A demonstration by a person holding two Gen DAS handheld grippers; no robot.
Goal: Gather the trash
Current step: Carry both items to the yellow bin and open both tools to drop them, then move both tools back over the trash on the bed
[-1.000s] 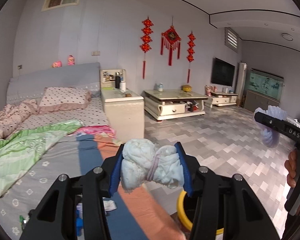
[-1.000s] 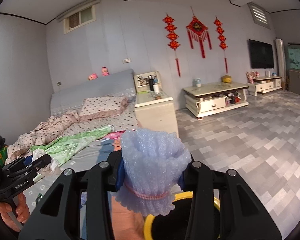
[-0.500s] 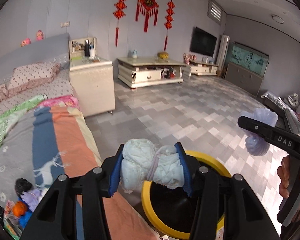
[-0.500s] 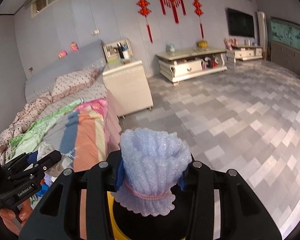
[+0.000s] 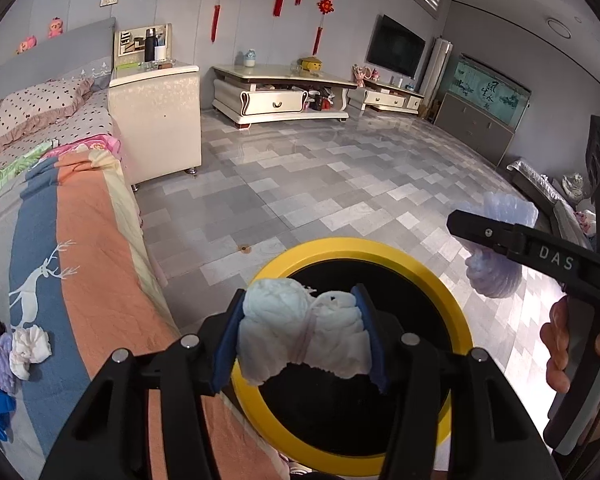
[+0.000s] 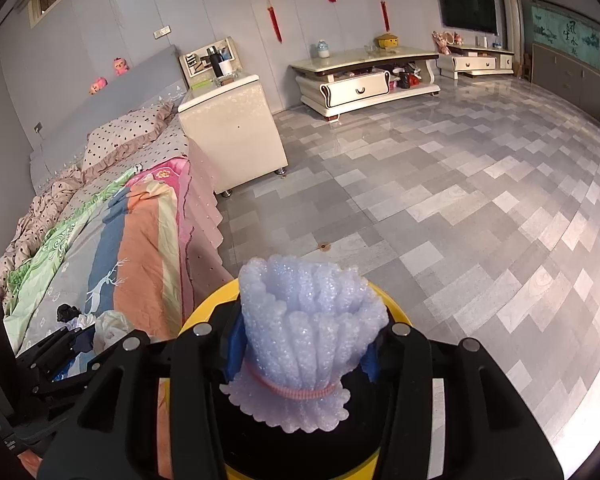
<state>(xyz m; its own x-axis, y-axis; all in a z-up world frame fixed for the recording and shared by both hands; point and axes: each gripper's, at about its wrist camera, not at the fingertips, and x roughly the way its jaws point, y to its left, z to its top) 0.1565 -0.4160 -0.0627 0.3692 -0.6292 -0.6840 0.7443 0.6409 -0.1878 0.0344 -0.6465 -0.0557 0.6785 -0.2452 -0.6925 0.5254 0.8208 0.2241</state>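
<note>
My left gripper (image 5: 300, 334) is shut on a white paper wad (image 5: 300, 340) tied with a pink band and holds it over the yellow-rimmed black bin (image 5: 452, 300). My right gripper (image 6: 300, 344) is shut on a lilac foam wrap bundle (image 6: 308, 336) with a pink band, also above the bin (image 6: 204, 312). In the left wrist view the right gripper (image 5: 496, 236) and its foam bundle (image 5: 496, 280) hang to the right of the bin. More trash (image 5: 16, 352) lies on the bed at the far left.
The bed (image 5: 80, 240) with a striped deer quilt runs along the left, touching the bin's side. A cream bedside cabinet (image 5: 156, 120) stands beyond it. A TV stand (image 5: 280, 94) is at the far wall. Grey tiled floor (image 6: 460, 220) spreads to the right.
Both grippers have tilted downward and moved over the bin, each still holding its piece of trash. The bin now fills more of both views.
</note>
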